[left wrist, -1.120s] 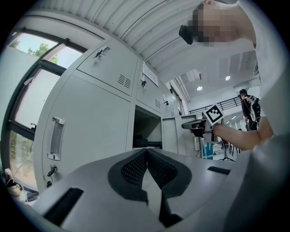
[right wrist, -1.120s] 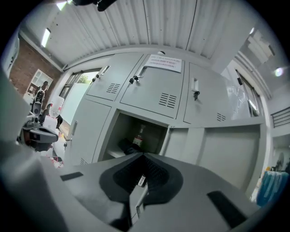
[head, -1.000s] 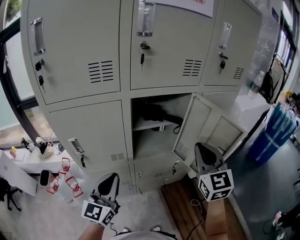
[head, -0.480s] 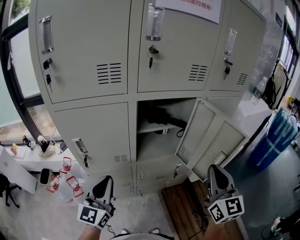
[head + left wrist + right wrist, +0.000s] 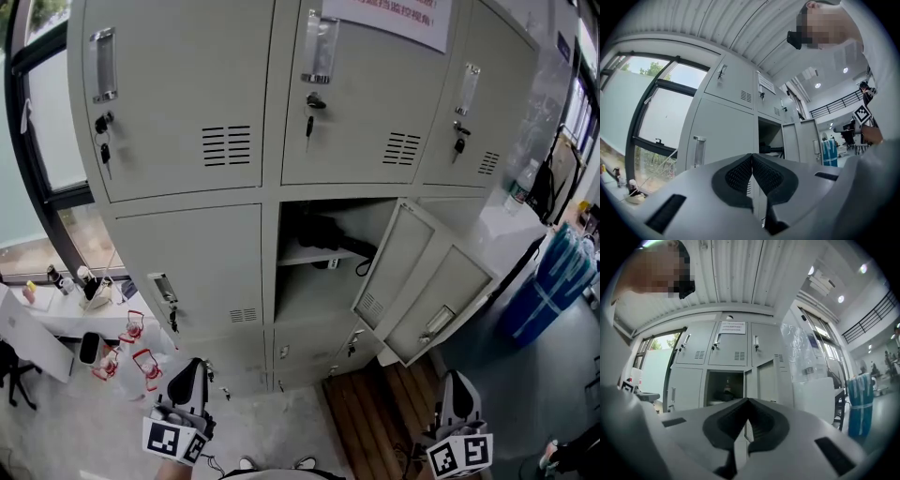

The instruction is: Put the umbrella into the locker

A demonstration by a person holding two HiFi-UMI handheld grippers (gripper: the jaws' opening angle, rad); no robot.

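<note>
A black folded umbrella (image 5: 321,231) lies on the shelf inside the open middle locker (image 5: 309,281), its strap hanging over the shelf edge. It also shows dark in the compartment in the left gripper view (image 5: 771,150) and right gripper view (image 5: 725,392). The locker door (image 5: 427,291) stands swung out to the right. My left gripper (image 5: 187,380) is low at the left, shut and empty, well short of the lockers. My right gripper (image 5: 457,394) is low at the right, below the open door, shut with nothing in it.
Grey lockers (image 5: 187,103) with keys in the locks fill the wall. A white desk (image 5: 56,323) with small items and red-framed objects (image 5: 141,361) sits at the left. Blue bundles (image 5: 558,281) stand at the right. A wooden board (image 5: 375,422) lies on the floor.
Both grippers have drawn back from the lockers toward the bottom of the head view, the right one farther and lower. The umbrella stays on the shelf.
</note>
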